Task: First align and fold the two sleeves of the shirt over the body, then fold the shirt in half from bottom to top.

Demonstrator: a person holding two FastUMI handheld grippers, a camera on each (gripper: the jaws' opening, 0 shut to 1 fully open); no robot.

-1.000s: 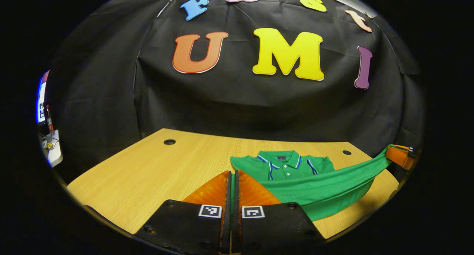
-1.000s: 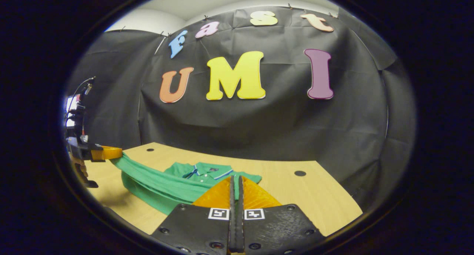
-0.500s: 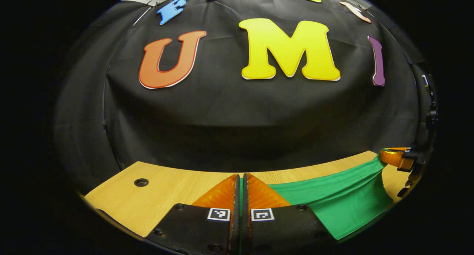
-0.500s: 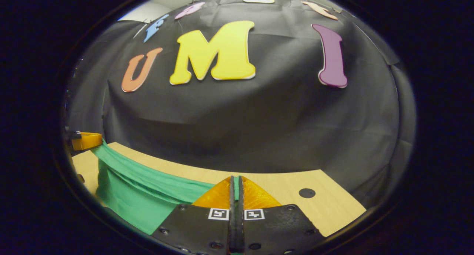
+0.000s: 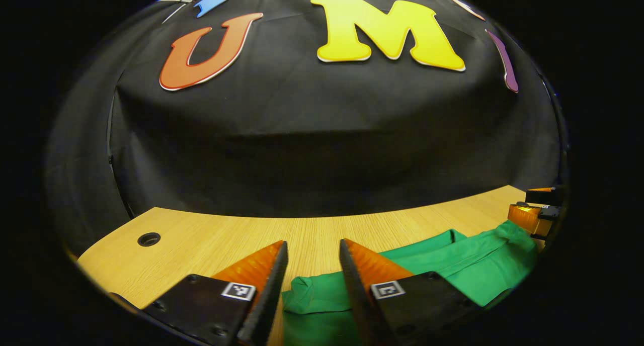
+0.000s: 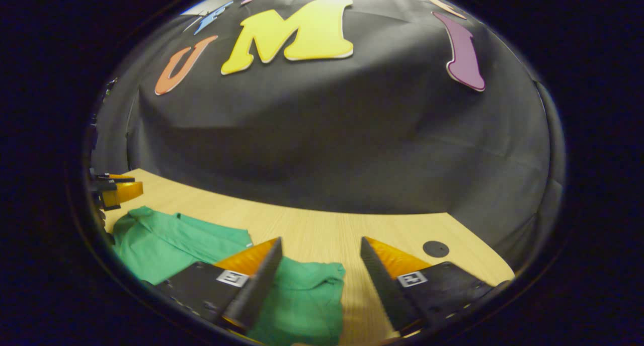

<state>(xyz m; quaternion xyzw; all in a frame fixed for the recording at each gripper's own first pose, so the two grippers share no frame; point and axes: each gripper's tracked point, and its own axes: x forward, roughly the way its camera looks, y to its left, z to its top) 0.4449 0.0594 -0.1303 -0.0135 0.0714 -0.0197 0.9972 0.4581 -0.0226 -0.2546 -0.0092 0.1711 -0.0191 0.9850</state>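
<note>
Wall (image 5: 322, 135): black cloth, hung behind the counter's far edge.

Counter (image 5: 211, 235): pale wood grain. One round hole (image 5: 149, 239) near its left end in the left gripper view; one round hole (image 6: 435, 248) near its right end in the right gripper view.

Shirt (image 5: 453, 260): green, lying on the counter near its front, slack and rumpled. In the left gripper view one bunched edge sits between the left gripper's fingers, the rest running off to the right. In the right gripper view (image 6: 176, 245) it spreads to the left, with another bunched edge between the right gripper's fingers.

Left gripper (image 5: 312, 265): jaws wide, low over the shirt, nothing clamped. Seen also at the left rim of the right gripper view (image 6: 121, 190).

Right gripper (image 6: 319, 265): jaws wide, low over the shirt's edge, nothing clamped. Seen also at the right rim of the left gripper view (image 5: 533, 215), just beside the shirt's far end.
</note>
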